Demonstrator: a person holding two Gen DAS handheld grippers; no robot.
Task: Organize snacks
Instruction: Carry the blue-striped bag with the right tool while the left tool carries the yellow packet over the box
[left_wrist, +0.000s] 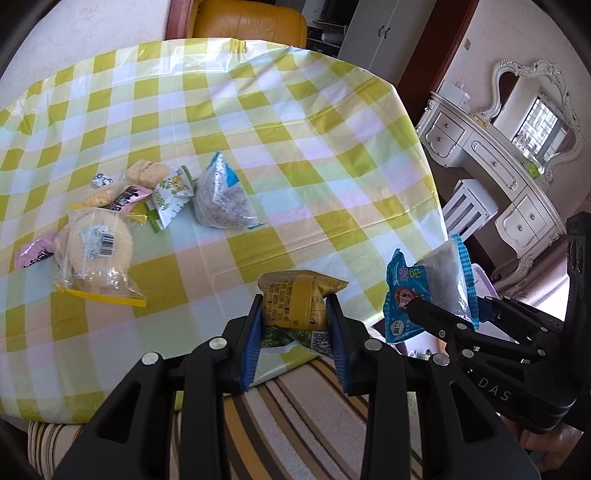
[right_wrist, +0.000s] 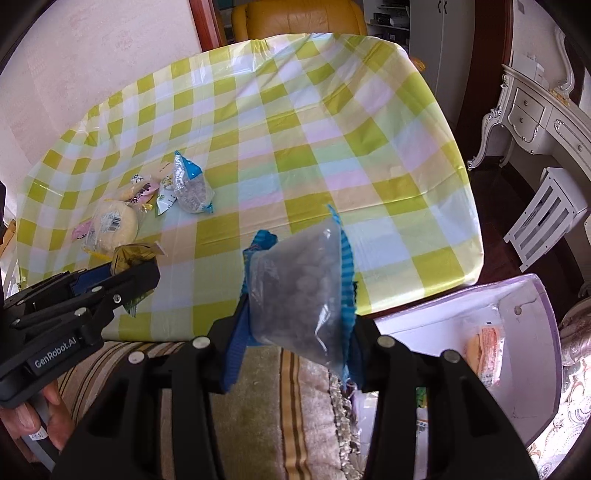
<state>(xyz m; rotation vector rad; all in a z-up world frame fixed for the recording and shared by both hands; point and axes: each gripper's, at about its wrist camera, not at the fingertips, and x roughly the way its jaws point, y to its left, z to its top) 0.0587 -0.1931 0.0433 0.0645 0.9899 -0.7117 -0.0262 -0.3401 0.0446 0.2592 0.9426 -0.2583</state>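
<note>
My left gripper (left_wrist: 295, 314) is clamped on a yellow packet (left_wrist: 299, 299), held above the near edge of the table (left_wrist: 332, 155). The packet's long axis runs away from me along the fingers, its crimped end pointing out over the checked cloth; it is yellow with small print and a green patch near my fingers. My right gripper (right_wrist: 295, 314) grips a clear bag (right_wrist: 295, 295) with blue crimped edges, full of grey bits. It stands roughly upright between the pads, its long axis tilted slightly left at the top, just off the table's near edge. A white box (right_wrist: 517, 314) sits below right. A pile of snacks (left_wrist: 122, 206) lies on the table's left side.
</note>
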